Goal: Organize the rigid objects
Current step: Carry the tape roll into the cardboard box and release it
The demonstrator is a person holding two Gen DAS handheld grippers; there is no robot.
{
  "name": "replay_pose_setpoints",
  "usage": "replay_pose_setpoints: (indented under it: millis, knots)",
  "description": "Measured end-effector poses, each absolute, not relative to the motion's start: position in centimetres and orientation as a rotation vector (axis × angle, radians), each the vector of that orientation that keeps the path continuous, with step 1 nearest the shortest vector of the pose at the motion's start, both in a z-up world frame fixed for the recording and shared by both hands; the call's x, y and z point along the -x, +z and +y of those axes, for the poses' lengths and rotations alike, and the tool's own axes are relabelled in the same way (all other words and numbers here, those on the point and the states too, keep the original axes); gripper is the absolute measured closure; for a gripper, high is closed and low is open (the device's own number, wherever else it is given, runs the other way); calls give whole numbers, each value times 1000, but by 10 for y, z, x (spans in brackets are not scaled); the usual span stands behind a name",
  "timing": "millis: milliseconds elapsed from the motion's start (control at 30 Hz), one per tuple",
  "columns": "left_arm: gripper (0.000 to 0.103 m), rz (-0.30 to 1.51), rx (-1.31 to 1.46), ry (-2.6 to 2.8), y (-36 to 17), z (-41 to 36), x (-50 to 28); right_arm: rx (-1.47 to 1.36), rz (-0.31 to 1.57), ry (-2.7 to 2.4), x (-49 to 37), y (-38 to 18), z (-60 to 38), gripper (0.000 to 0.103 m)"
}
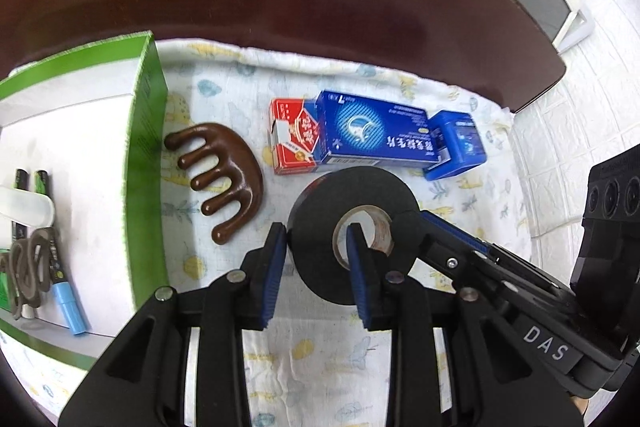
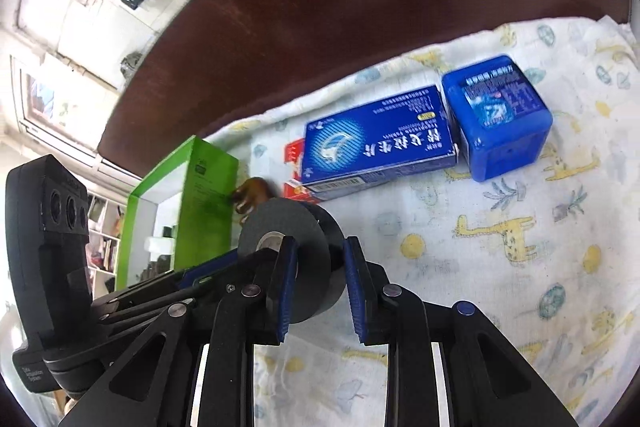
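Between your two tools, the black roll of cloth tape (image 1: 352, 231) stands on edge above the printed white cloth (image 1: 304, 359). Your left gripper (image 1: 316, 269) is clamped on the roll's wall, one finger in the cardboard core, one outside. Your right gripper (image 2: 320, 279) sits across the roll's flat faces; whether it presses them, you cannot tell. Expect the roll to be light, stiff and grippy, so the wall is a sound hold. Your green-sided open box (image 1: 148, 131) lies just left.
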State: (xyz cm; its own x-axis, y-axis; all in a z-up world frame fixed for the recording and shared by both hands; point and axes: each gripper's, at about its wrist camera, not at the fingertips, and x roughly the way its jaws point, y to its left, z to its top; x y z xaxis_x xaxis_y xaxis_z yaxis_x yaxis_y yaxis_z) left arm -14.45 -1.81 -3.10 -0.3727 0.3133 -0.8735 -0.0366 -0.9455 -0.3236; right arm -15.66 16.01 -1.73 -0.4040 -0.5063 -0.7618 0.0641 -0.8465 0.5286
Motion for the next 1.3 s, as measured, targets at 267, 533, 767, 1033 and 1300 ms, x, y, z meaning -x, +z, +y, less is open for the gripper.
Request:
replay_pose_setpoints:
  millis: [267, 533, 767, 1033, 1300]
  knots:
    - [75, -366, 1493, 2508, 6, -43, 120, -1332, -551, -2324, 141, 24, 138, 76]
    - [75, -410, 1441, 2618, 26, -94, 105, -1259, -438, -2290, 139, 50, 81, 76]
    - [75, -480, 1411, 2705, 35, -152, 96, -1236, -392, -2229, 146, 57, 26, 76]
    - [75, -588, 1422, 2768, 25, -216, 104, -1240, -334, -2152, 169, 48, -46, 76]
    - [75, -690, 1506, 2775, -1, -275, 123, -1317, -313, -2069, 202, 16, -110, 76]
